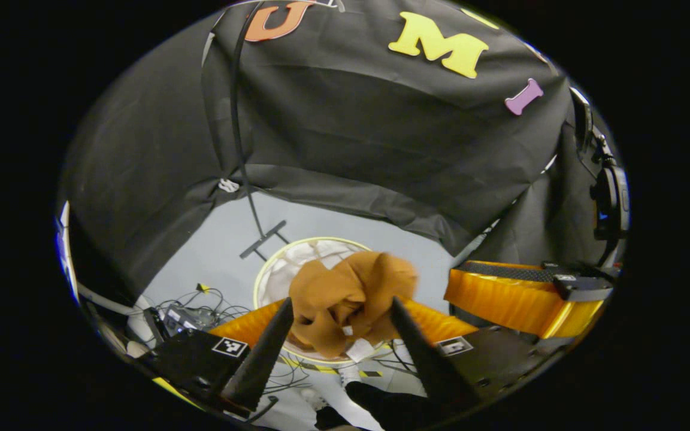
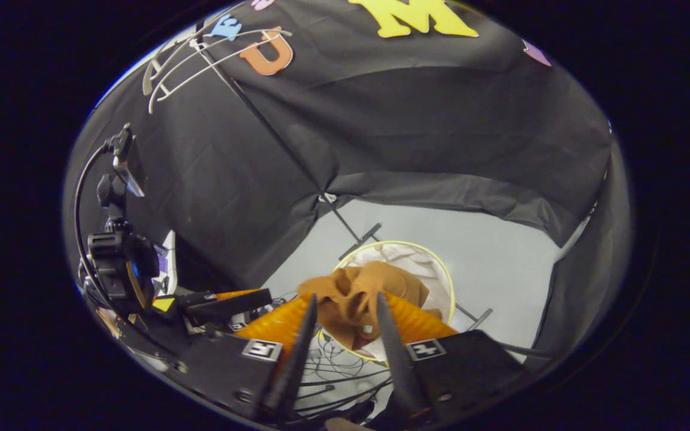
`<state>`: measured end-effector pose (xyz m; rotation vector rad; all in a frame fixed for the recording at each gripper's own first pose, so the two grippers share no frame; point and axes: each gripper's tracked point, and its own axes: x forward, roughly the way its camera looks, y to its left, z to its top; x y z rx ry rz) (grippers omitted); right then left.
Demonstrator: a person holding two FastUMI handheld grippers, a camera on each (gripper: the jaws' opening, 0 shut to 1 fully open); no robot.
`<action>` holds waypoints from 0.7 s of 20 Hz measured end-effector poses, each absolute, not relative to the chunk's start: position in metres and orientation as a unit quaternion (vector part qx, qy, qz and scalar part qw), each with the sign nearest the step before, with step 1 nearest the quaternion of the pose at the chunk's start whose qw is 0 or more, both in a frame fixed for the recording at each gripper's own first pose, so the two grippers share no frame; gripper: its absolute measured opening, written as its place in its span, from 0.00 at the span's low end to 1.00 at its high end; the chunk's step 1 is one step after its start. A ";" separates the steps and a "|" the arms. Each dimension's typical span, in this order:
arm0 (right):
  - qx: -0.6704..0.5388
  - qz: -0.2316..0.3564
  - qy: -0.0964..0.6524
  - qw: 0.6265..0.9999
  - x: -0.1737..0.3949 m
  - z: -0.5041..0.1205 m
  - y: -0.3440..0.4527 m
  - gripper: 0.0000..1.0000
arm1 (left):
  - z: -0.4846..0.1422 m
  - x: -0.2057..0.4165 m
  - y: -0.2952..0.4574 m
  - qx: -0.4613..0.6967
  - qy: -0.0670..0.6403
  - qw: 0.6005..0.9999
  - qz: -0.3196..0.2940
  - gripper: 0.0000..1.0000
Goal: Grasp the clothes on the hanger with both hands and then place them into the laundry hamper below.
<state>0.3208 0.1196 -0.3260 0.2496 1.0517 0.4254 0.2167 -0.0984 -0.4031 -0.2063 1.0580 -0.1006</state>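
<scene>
The brown garment [image 1: 351, 299] is lying bunched in the white laundry hamper [image 1: 273, 272] on the floor, spilling over its near rim. Both the left gripper [image 1: 342, 314] and the right gripper [image 2: 345, 311] are hovering above with jaws released, gripping nothing. Lifting straight up should avoid snagging the cloth.

left gripper view: high up, tilted down along its own fingers at the floor [image 1: 225, 239] | right gripper view: same height, same downward tilt, just beside | shared: round hamper [image 1: 273, 263] [image 2: 441, 269] with brown garment [image 1: 351, 293] [image 2: 369, 293], black stand [image 1: 237, 131] [image 2: 297, 155], booth wall | left view sits slightly nearer the hamper
</scene>
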 end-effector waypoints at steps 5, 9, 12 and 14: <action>0.105 0.178 0.492 0.846 0.322 -0.321 0.108 0.81 | -0.393 0.212 -0.085 -0.074 0.497 0.864 -0.031 1.00; 0.102 0.182 0.485 0.850 0.310 -0.317 0.107 0.82 | -0.376 0.210 -0.077 -0.067 0.476 0.876 -0.024 1.00; 0.104 0.195 0.453 0.863 0.302 -0.285 0.116 0.82 | -0.348 0.205 -0.069 -0.057 0.443 0.894 -0.023 0.98; 0.093 0.192 0.418 0.883 0.294 -0.256 0.115 0.82 | -0.317 0.202 -0.063 -0.052 0.406 0.912 -0.026 0.97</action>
